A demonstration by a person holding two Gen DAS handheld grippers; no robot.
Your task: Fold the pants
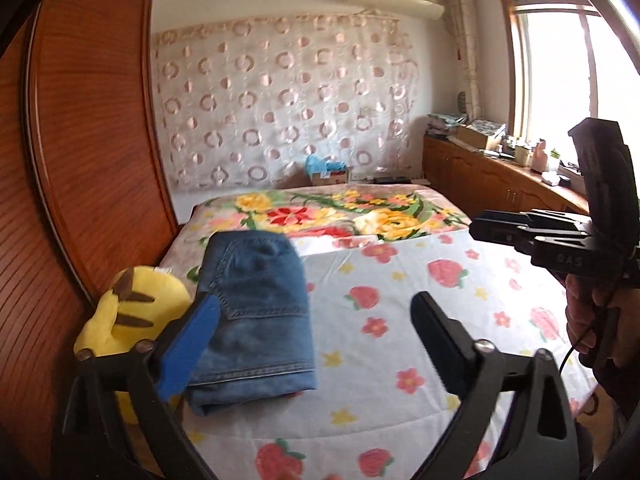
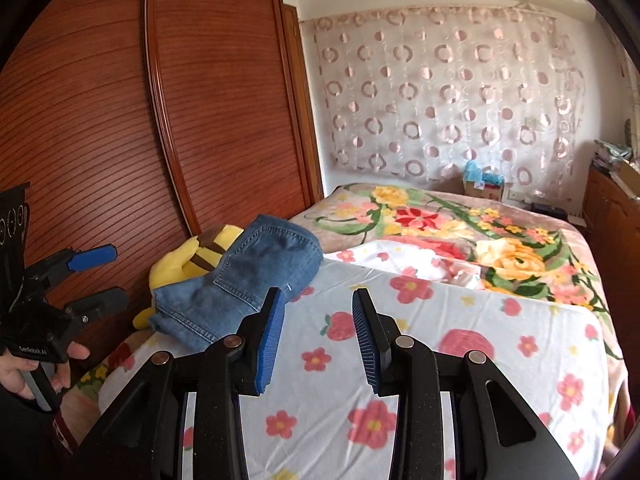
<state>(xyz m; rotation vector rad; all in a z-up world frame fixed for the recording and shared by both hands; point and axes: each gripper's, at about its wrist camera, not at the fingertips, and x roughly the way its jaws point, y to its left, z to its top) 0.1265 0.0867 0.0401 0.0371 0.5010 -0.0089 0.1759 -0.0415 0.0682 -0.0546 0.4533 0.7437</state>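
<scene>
Pants (image 1: 256, 312) folded on bed (image 1: 400, 280); grippers empty

Blue denim pants (image 1: 256, 316) lie folded into a compact stack on the bed.

We've got open bed (image 2: 500, 360) right of the folded jeans (image 1: 256, 312); plush toy (image 1: 132, 312) and wardrobe (image 1: 92, 140) block the left, touching the jeans.
</scene>
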